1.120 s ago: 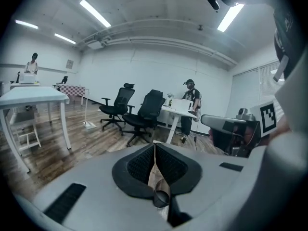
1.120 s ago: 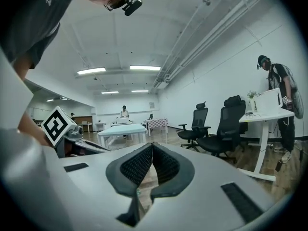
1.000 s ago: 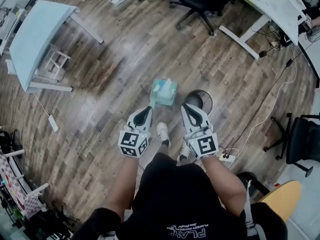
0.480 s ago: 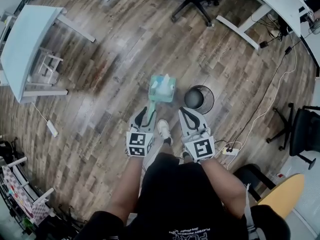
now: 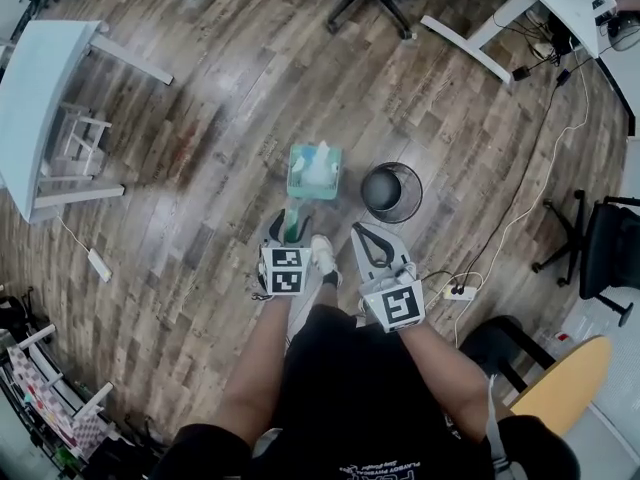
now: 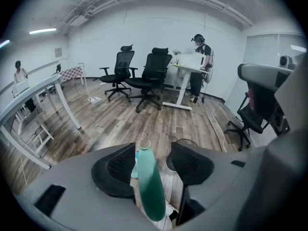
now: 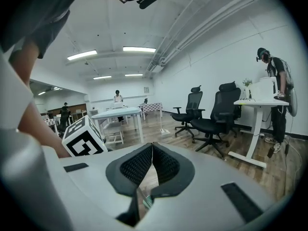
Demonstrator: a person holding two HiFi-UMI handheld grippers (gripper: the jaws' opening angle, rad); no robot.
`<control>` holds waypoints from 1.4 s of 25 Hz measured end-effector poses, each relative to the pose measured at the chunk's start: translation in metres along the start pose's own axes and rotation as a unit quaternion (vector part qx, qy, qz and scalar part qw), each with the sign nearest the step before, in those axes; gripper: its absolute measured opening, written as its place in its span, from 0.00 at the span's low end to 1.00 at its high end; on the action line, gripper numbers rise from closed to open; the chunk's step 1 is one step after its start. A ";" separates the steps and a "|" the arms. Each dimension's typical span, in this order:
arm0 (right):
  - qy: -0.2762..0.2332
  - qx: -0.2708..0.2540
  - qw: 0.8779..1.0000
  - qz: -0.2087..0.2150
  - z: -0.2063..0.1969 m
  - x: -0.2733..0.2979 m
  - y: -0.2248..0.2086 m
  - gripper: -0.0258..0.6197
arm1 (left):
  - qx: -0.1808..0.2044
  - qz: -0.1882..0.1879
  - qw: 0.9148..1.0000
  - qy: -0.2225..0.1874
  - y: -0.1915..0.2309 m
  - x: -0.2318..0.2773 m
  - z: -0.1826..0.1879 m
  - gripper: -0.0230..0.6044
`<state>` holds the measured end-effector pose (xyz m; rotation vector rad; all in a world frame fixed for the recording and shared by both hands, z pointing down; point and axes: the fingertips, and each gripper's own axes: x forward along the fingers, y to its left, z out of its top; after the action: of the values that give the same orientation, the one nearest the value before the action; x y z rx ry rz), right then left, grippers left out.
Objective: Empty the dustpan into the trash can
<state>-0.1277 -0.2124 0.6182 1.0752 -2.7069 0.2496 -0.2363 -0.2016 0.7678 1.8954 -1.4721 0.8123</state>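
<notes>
And the left gripper (image 5: 289,226) lets go: its jaws have just been opening and now stand wide, the dustpan's green handle (image 6: 148,186) loose between them, no pad pressing on it. The dustpan (image 5: 314,172) sits flat on the wooden floor (image 5: 200,118), mid-room, just beside the round black trash can (image 5: 392,193) and apart from it. We judge it is parked that close so the tip-over is a short one. White crumpled litter (image 5: 318,164) fills the pan, so the emptying is not yet done. Our right gripper (image 5: 368,243) hangs above the can's near side, jaws closed together on nothing. We'd say a fresh hold on the handle comes next, perhaps at a better angle for tilting.
</notes>
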 end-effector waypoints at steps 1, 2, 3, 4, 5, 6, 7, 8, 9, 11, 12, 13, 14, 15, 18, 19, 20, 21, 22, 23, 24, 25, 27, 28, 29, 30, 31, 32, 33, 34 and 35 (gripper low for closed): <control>0.001 0.000 1.000 -0.002 -0.002 -0.002 -0.002 0.08 | 0.004 -0.002 1.000 0.010 -0.002 0.006 -0.004 0.40; 0.002 0.000 1.000 -0.004 -0.004 -0.005 -0.004 0.08 | 0.007 -0.004 1.000 0.019 -0.003 0.012 -0.008 0.40; 0.002 -0.001 1.000 -0.006 -0.006 -0.007 -0.005 0.08 | 0.007 -0.003 1.000 0.027 -0.004 0.017 -0.011 0.40; 0.003 -0.002 1.000 -0.009 -0.007 -0.008 -0.006 0.08 | 0.005 0.000 0.999 0.032 -0.003 0.022 -0.013 0.41; 0.004 -0.002 1.000 -0.011 -0.009 -0.010 -0.007 0.08 | 0.002 0.006 0.999 0.036 -0.001 0.025 -0.015 0.41; 0.006 -0.002 1.000 -0.013 -0.012 -0.012 -0.007 0.08 | -0.004 0.011 0.999 0.040 0.001 0.029 -0.016 0.41; 0.010 -0.003 1.000 -0.013 -0.014 -0.014 -0.008 0.08 | -0.011 0.015 0.999 0.044 0.002 0.032 -0.019 0.42; 0.015 -0.005 1.000 -0.013 -0.017 -0.016 -0.009 0.08 | -0.018 0.016 0.999 0.048 0.003 0.036 -0.021 0.41; 0.019 -0.007 1.000 -0.013 -0.019 -0.018 -0.010 0.08 | -0.023 0.017 0.998 0.054 0.003 0.039 -0.023 0.42; 0.025 -0.005 1.000 -0.014 -0.024 -0.020 -0.013 0.08 | -0.021 0.019 0.997 0.065 0.004 0.045 -0.027 0.42; 0.028 -0.004 0.999 -0.016 -0.027 -0.021 -0.015 0.08 | -0.018 0.019 0.997 0.070 0.003 0.048 -0.028 0.41; 0.032 -0.004 0.999 -0.017 -0.030 -0.022 -0.016 0.08 | -0.015 0.019 0.997 0.074 0.004 0.051 -0.030 0.41; 0.036 -0.006 0.999 -0.018 -0.033 -0.022 -0.017 0.08 | -0.014 0.017 0.997 0.077 0.004 0.053 -0.032 0.41; 0.040 -0.009 0.999 -0.019 -0.036 -0.022 -0.017 0.08 | -0.015 0.015 0.997 0.080 0.004 0.055 -0.034 0.41; 0.054 -0.018 0.998 -0.021 -0.045 -0.020 -0.018 0.08 | -0.012 0.013 0.996 0.089 0.005 0.060 -0.036 0.40; 0.057 -0.015 0.998 -0.024 -0.047 -0.020 -0.020 0.08 | -0.008 0.016 0.995 0.094 0.006 0.062 -0.037 0.38; 0.057 -0.011 0.998 -0.028 -0.048 -0.021 -0.022 0.08 | -0.006 0.019 0.995 0.100 0.007 0.063 -0.039 0.37; 0.057 -0.007 0.998 -0.031 -0.049 -0.022 -0.024 0.08 | -0.011 0.022 0.994 0.108 0.009 0.065 -0.041 0.34; 0.058 -0.003 0.998 -0.034 -0.049 -0.023 -0.025 0.08 | -0.021 0.024 0.993 0.117 0.012 0.066 -0.044 0.31; 0.060 0.000 0.997 -0.037 -0.050 -0.025 -0.026 0.08 | -0.034 0.025 0.991 0.124 0.015 0.068 -0.046 0.26; 0.062 0.001 0.997 -0.039 -0.050 -0.026 -0.027 0.08 | -0.043 0.027 0.991 0.127 0.017 0.069 -0.047 0.22; 0.063 0.003 0.997 -0.041 -0.050 -0.028 -0.028 0.08 | -0.047 0.029 0.990 0.130 0.019 0.070 -0.046 0.22; 0.057 0.004 0.997 -0.047 -0.049 -0.032 -0.030 0.08 | -0.044 0.035 0.989 0.134 0.021 0.070 -0.047 0.21; 0.055 0.004 0.997 -0.048 -0.048 -0.035 -0.031 0.08 | -0.041 0.038 0.989 0.137 0.020 0.071 -0.048 0.21; 0.054 0.004 0.997 -0.050 -0.047 -0.038 -0.031 0.08 | -0.040 0.040 0.989 0.138 0.019 0.071 -0.050 0.21; 0.053 0.004 0.997 -0.051 -0.046 -0.041 -0.032 0.08 | -0.040 0.040 0.989 0.139 0.018 0.071 -0.051 0.21; 0.053 0.006 0.997 -0.053 -0.045 -0.044 -0.032 0.08 | -0.041 0.039 0.988 0.141 0.018 0.071 -0.051 0.21; 0.053 0.009 0.997 -0.055 -0.044 -0.047 -0.033 0.08 | -0.042 0.038 0.988 0.142 0.017 0.071 -0.052 0.21; 0.053 0.011 0.997 -0.057 -0.044 -0.050 -0.034 0.08 | -0.043 0.037 0.988 0.144 0.017 0.071 -0.052 0.21; 0.051 0.010 0.997 -0.059 -0.043 -0.053 -0.036 0.08 | -0.044 0.037 0.988 0.144 0.017 0.072 -0.052 0.21; 0.050 0.008 0.997 -0.060 -0.043 -0.057 -0.037 0.08 | -0.044 0.037 0.988 0.145 0.017 0.072 -0.051 0.21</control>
<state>-0.0556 -0.1921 0.6473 1.1929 -2.5450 0.2983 -0.2439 -0.2097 0.8573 1.5879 -1.3792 0.9954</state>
